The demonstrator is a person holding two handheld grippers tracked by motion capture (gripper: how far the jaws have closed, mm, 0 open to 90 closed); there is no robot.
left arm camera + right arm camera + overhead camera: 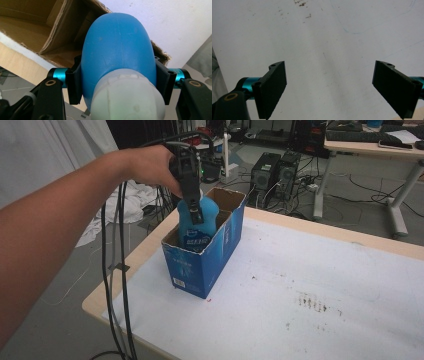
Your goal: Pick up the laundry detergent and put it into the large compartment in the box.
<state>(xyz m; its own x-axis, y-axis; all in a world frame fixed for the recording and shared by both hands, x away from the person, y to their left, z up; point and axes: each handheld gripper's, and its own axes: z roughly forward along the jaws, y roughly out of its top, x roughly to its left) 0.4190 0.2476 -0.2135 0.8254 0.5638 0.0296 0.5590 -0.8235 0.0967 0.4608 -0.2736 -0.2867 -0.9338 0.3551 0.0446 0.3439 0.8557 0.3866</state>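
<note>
A blue plastic bottle (201, 220) with a white cap stands partly inside an open blue cardboard box (205, 257) at the table's far left. My left gripper (194, 212) reaches down from above and is shut on the bottle near its top. In the left gripper view the bottle (117, 47) bulges between the two black jaws, its white cap (127, 100) nearest the camera, with the box's brown inside (30, 32) beyond it. My right gripper (329, 87) is open, its jaws wide apart over the bare white table top (324, 37).
The white table surface (310, 290) has dark smudges at mid right and wooden edges. Black cables (117, 285) hang from the left gripper past the table's left edge. Beyond the table stand computer towers (275, 170), another desk (370, 150) and white cloth (130, 205) on the floor.
</note>
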